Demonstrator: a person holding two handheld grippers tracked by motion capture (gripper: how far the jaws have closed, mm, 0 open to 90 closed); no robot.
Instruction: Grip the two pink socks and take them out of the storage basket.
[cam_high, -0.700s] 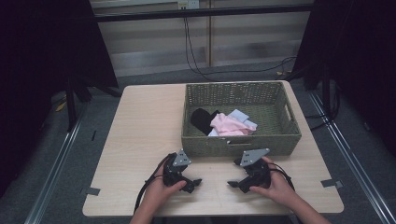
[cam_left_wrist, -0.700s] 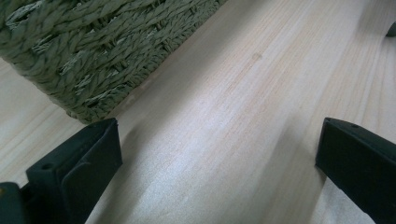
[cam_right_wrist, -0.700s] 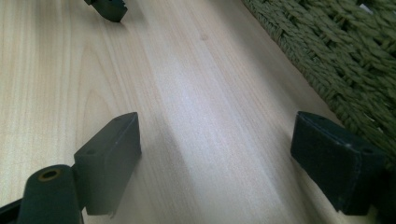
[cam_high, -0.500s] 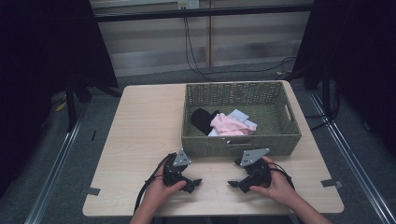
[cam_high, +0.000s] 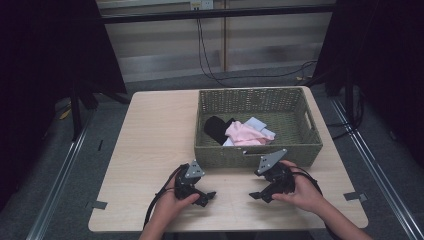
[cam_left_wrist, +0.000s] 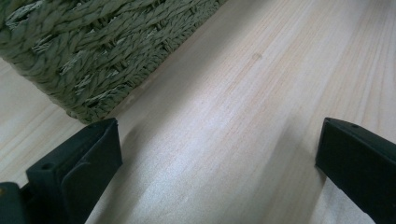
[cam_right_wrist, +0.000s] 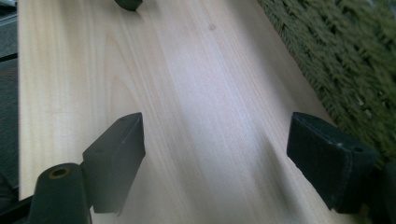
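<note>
Green woven basket (cam_high: 257, 150) — set at the desk's (cam_high: 150, 145) right half toward the far edge; a pink cloth (cam_high: 242, 134), a black cloth (cam_high: 217, 127) and a pale cloth (cam_high: 260, 125) are held inside. Left gripper (cam_high: 207, 197) and right gripper (cam_high: 256, 195) are rested near the near edge, just before the basket (jaws spread wide, nothing gripped, bare wood between them).

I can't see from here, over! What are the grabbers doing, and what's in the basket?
Left gripper and right gripper: open, empty, low over the table. Basket beyond them holds pink cloth, a black piece, a pale one. Nothing in the way.
</note>
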